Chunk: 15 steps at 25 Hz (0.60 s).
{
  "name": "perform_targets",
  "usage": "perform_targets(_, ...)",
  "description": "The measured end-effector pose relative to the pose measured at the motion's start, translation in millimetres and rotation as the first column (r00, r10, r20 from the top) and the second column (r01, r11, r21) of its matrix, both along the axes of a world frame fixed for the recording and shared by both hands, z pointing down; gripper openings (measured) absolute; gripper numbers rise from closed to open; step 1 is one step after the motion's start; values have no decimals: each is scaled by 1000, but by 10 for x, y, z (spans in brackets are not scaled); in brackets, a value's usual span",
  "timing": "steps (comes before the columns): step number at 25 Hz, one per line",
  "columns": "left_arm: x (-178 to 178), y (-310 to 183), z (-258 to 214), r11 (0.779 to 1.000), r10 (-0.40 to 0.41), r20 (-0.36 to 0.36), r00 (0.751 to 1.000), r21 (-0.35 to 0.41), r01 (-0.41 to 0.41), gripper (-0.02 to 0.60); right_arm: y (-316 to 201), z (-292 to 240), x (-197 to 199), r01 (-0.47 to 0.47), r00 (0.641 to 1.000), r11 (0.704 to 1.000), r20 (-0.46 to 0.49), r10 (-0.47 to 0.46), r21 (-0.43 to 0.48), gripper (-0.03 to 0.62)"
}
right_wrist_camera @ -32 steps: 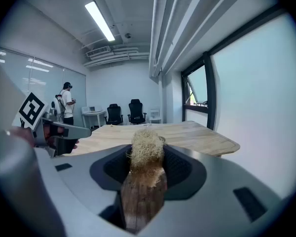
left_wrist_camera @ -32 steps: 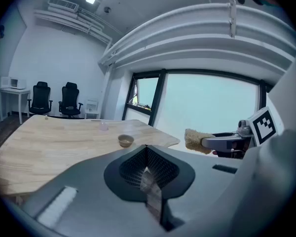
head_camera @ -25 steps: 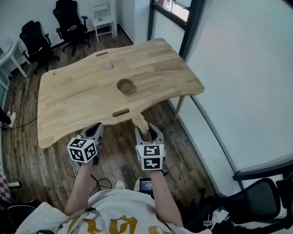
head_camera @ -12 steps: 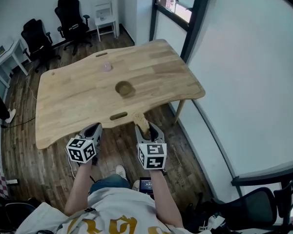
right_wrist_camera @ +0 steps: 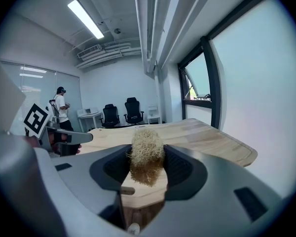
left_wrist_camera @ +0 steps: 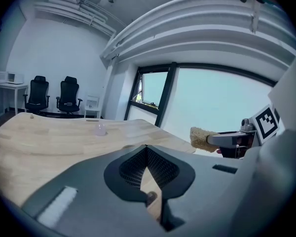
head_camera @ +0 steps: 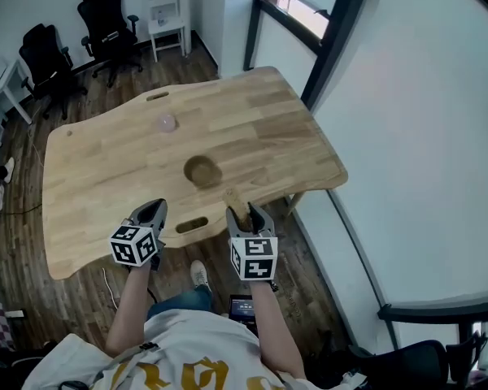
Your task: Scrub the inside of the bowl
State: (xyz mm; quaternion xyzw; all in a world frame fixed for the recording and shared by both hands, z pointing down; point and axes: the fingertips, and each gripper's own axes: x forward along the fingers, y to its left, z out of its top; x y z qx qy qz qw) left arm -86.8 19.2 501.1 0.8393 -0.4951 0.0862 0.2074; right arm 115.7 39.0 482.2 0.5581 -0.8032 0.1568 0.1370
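Note:
A wooden bowl (head_camera: 201,171) sits near the middle of the wooden table (head_camera: 106,177), ahead of both grippers. My right gripper (head_camera: 248,212) hovers at the table's near edge, shut on a tan fibrous scrubber (head_camera: 236,201) that sticks out forward. In the right gripper view the scrubber (right_wrist_camera: 147,154) fills the gap between the jaws of the right gripper (right_wrist_camera: 147,158). My left gripper (head_camera: 152,210) is beside it on the left, over the near edge, and holds nothing. In the left gripper view the left gripper (left_wrist_camera: 147,149) has its jaws together, and the scrubber (left_wrist_camera: 201,138) shows at the right.
A small pinkish object (head_camera: 167,123) lies on the table beyond the bowl. A slot (head_camera: 192,224) is cut in the near edge between the grippers. Black office chairs (head_camera: 98,15) and a white stand (head_camera: 164,19) are past the table. A person (right_wrist_camera: 61,108) stands far back.
Both grippers have moved forward together and now reach over the table's near edge. The table and bowl appear closer. The right gripper still holds the scrubber.

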Motion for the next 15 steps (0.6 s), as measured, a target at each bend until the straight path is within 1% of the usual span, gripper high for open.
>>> perform_targets(5,26,-843,71,998,53,-10,999,-17,-53,2,-806,76,-60,-33,999,999,-14,32,-24,184)
perform_targets(8,-23,-1239,144,997,71,-18,997,-29,-72,2,-1152,163,-150,-36,999,999,-25,35,-38,184)
perform_targets(11,-44,-1507,234,995,88,-22,996,-41,-89,2,-1389,259,-185,-47,998,997,-36,45,-54,184)
perform_targets(15,-35,-1746,332,993,106,-22,994,-53,-107,2,-1592,332,-204,-59,997,996,-51,55,-71,184)
